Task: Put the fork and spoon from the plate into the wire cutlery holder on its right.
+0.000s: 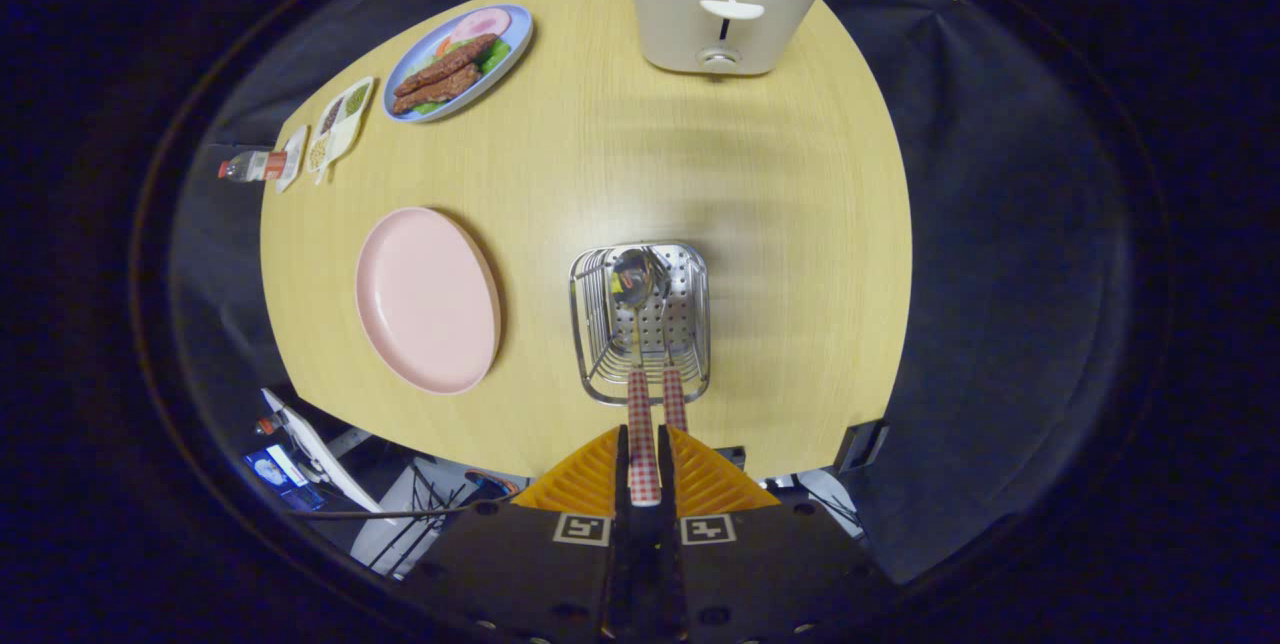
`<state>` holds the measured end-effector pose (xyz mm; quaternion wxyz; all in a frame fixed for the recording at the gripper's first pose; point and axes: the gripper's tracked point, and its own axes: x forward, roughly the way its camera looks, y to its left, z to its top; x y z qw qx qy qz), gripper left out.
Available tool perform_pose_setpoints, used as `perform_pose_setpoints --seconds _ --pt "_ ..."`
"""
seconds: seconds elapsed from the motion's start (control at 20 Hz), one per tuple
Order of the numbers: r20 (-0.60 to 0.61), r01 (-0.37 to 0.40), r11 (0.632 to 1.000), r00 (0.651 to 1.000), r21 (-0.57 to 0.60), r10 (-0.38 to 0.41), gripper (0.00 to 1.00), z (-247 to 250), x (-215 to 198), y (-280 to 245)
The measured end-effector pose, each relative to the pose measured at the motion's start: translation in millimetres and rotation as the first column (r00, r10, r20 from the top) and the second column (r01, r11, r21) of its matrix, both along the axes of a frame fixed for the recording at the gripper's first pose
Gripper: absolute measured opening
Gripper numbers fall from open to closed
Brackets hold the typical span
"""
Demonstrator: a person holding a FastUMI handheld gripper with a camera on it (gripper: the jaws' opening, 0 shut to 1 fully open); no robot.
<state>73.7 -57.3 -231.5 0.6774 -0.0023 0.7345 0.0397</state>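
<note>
My gripper [645, 436] is shut on the red-checked handle of the spoon [631, 278], which stands between the fingers. The spoon's steel bowl reaches down inside the wire cutlery holder [592, 344] just ahead of the fingers. A second red-checked handle, the fork [674, 400], rests in the same holder immediately right of the spoon's handle, against my right finger. The pink plate [428, 299] lies on the wooden table to the left of the holder with nothing on it.
A white toaster [720, 4] with bread slices stands at the table's far edge beyond the holder. Far left are a blue plate of food [458, 64], a small divided dish [340, 122] and a bottle [255, 165]. The table's near edge runs just under my fingers.
</note>
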Motion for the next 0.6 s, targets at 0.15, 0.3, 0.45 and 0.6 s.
perform_pose_setpoints --seconds 0.15,0.3,0.45,0.6 --pt "0.088 0.008 1.000 0.996 0.030 -0.011 0.19 11.2 12.5 4.4" --pt "0.256 -0.013 0.996 0.967 0.083 -0.008 0.50 33.2 32.1 13.9" --pt "0.484 -0.061 0.991 0.875 0.116 -0.003 0.76 68.3 53.9 25.5" --pt "0.722 -0.089 0.985 0.690 0.150 -0.047 0.92 121.8 70.7 39.4"
